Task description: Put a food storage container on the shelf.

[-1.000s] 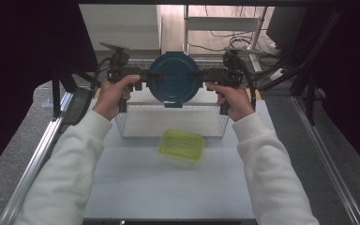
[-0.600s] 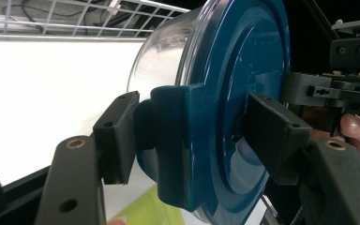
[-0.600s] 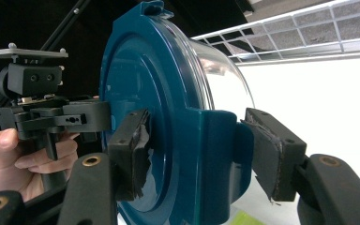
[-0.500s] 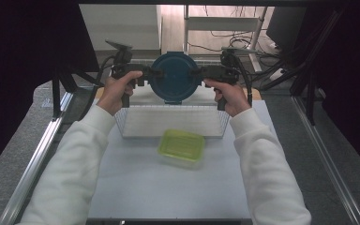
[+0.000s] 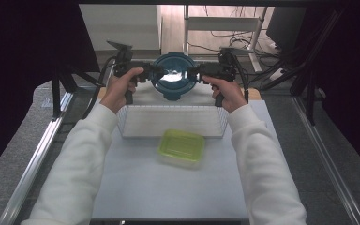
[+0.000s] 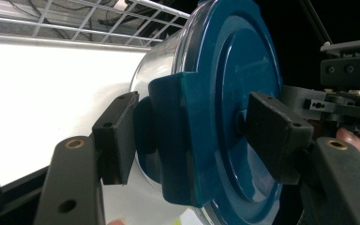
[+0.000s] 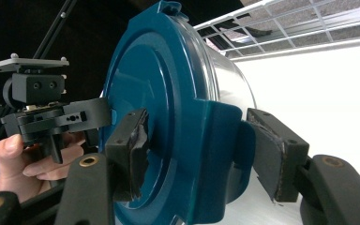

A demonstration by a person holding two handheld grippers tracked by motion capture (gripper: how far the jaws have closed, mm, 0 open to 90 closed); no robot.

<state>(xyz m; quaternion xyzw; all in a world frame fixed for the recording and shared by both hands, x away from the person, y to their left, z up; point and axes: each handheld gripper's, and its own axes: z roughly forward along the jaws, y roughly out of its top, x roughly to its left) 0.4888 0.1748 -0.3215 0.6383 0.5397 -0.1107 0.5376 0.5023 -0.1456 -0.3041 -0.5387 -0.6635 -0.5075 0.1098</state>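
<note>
The round blue-lidded container (image 5: pixel 174 76) is held by its side clips in both the left gripper (image 5: pixel 146 75) and right gripper (image 5: pixel 198 73), above the wire basket (image 5: pixel 171 120), farther back than before.

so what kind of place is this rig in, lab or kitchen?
Most likely a lab or data-collection workspace, not a kitchen. A metal-framed white table sits between dark curtains, loose cables lie on the floor beyond it, and the props are few: a wire basket, a green-lidded box, a blue-lidded container.

Left hand-held gripper (image 5: pixel 155 71) and right hand-held gripper (image 5: pixel 192 71) raised, facing inward, both jaws clamped
</note>
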